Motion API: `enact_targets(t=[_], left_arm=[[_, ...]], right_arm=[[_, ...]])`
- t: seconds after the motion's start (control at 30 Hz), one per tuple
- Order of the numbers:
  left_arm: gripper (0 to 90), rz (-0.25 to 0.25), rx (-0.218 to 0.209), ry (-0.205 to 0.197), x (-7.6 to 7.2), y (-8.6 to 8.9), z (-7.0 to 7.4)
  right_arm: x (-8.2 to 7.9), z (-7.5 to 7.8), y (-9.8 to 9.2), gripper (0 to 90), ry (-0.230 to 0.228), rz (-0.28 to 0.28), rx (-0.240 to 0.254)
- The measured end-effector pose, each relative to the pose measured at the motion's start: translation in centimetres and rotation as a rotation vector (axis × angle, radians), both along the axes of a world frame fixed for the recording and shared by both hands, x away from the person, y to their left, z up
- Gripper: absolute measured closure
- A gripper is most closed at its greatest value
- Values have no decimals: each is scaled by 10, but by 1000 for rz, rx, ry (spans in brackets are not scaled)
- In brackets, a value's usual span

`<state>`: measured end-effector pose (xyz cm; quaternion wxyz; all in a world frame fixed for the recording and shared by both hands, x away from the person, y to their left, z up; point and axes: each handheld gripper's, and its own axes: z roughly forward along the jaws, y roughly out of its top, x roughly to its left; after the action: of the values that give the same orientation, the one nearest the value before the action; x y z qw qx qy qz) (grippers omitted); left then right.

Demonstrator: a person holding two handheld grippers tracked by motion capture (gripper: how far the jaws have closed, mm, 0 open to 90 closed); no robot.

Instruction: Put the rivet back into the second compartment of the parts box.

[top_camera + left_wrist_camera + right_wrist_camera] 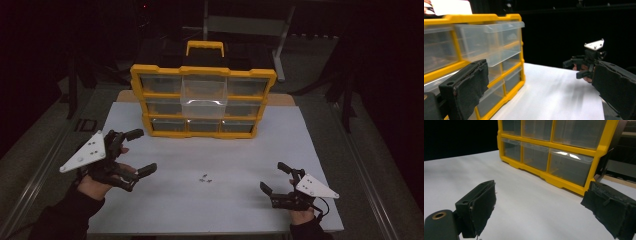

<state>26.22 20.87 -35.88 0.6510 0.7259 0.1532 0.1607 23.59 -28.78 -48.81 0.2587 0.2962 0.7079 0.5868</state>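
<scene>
Two grippers, fingers released, flank small screws on the table.
We judge the left gripper could knock the pulled-out drawer; right gripper may scatter screws.

dim, dark surroundings, soft blur

- I observe a yellow-framed organizer cabinet standing upright at the far middle of the white table surface, handle on top, three rows of clear drawers facing me.
- Top-centre clear drawer stands pulled well out of the frame, overhanging the row below; in the left gripper view it looks empty. All other drawers sit flush.
- A few small screws lie loose on the surface, well in front of the cabinet, between both grippers and touching neither.
</scene>
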Motion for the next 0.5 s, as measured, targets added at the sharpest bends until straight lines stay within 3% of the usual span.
enact_targets(t=[0.17, 0.37, 0.5], left_arm=[[7, -53, 41, 38, 15, -24, -1], [7, -85, 57, 71, 30, -48, -12], [25, -115, 96, 106, 36, -63, -22]], right_arm=[[0, 0, 0, 90, 6, 1, 3], [1, -1, 0, 91, 5, 4, 4], [1, -1, 0, 91, 6, 9, 5]])
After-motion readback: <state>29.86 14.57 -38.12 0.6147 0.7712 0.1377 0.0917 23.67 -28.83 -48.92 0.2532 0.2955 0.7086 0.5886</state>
